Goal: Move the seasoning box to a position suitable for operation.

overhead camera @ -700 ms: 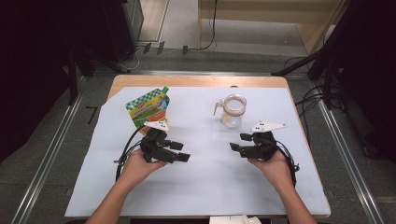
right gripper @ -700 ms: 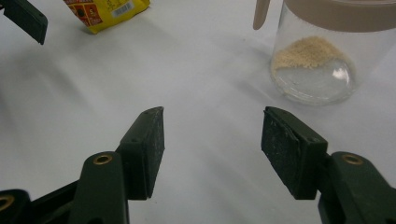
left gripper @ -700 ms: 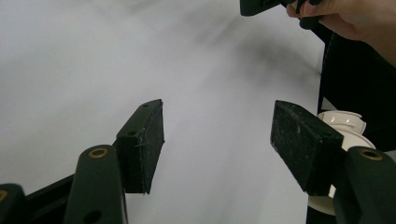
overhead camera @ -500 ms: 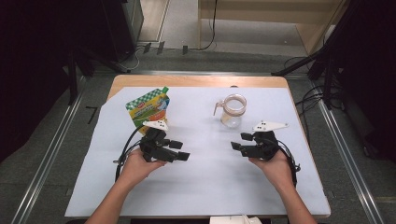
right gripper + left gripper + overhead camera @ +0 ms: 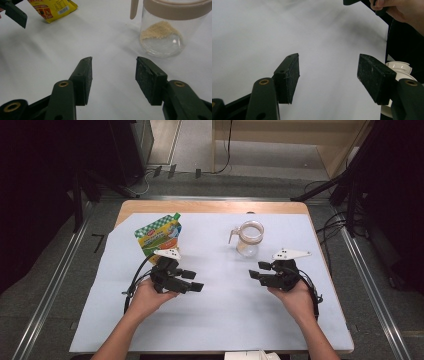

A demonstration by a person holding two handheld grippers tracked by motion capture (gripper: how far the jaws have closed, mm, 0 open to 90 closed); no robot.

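While both hands rest low over the table, I note the left gripper (image 5: 192,280) with its jaws parted and nothing between them; in the left gripper view its two black pads (image 5: 289,75) are flat, rectangular blocks with a faintly scuffed, matte rubbery face, each fixed to a dark arm by a brass-coloured rivet. I record the right gripper (image 5: 257,270) likewise released and empty, its pads (image 5: 147,78) of the same matte black, slightly dusty at the edges. Each gripper carries a pale three-cornered plate on top and trails a black cable. The two point toward one another across a bare stretch of the white sheet (image 5: 225,315), a smooth, matte covering over a light wooden table (image 5: 210,206).

Just beyond the right gripper stands the clear jar (image 5: 248,239), upright on the sheet and apart from the jaws. I see it as round, transparent plastic or glass, with a beige ring at the rim and a beige handle down one side. Its lid area looks open from above. Inside, a small heap of pale tan granular powder (image 5: 157,31) lies banked against one side of the bottom.

Beyond the left gripper lies the pouch (image 5: 159,237), a flat, glossy, printed packet in yellow and green check with a green spout at one corner
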